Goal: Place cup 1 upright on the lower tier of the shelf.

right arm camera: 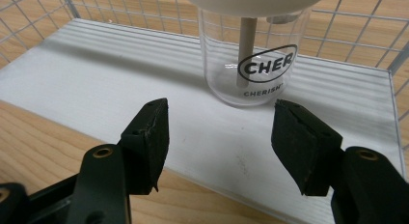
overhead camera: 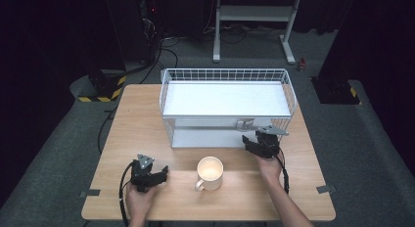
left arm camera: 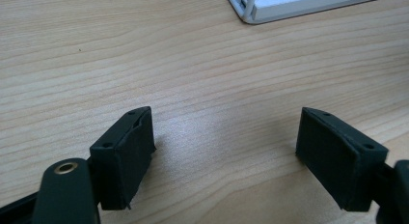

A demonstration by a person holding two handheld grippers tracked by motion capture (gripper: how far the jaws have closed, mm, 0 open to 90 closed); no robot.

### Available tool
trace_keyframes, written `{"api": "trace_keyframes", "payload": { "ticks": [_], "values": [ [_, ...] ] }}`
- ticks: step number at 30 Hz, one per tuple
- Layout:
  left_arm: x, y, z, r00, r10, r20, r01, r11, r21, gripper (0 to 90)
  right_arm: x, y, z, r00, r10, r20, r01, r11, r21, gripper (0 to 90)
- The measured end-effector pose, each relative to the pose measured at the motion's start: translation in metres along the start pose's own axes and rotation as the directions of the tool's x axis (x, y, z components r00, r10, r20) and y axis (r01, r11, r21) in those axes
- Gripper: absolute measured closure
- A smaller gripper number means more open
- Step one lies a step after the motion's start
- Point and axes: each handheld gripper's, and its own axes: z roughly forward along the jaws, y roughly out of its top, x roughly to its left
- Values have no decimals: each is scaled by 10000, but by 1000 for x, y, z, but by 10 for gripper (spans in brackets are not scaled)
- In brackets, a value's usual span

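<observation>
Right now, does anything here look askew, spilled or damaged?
Nothing stands out. The mug stands upright on the table, the clear cup upright on the rack's lower shelf, nothing spilled.

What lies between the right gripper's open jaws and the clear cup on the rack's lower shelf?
Nothing: in the right gripper view, the right gripper faces the clear cup across bare white shelf.

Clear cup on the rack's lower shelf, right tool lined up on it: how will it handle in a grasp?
The cup looks smooth and clear, so probably rigid but slippery against the pads. It stands upright with something white on top, so a push up high might tip it. Seems empty apart from a thin stem, likely light.
</observation>
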Motion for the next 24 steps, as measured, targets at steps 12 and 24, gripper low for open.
{"api": "trace_keyframes", "payload": {
  "ticks": [12,24],
  "values": [
    [0,0,0,10000,30,1,-30,10000,15,214,-5,-2,-14,9997,-218,-131,215,9995,-228,368],
    [0,0,0,10000,36,-12,-36,10000,2,214,-11,-7,-29,9993,-134,-345,120,9991,-419,362]
  ]
}}
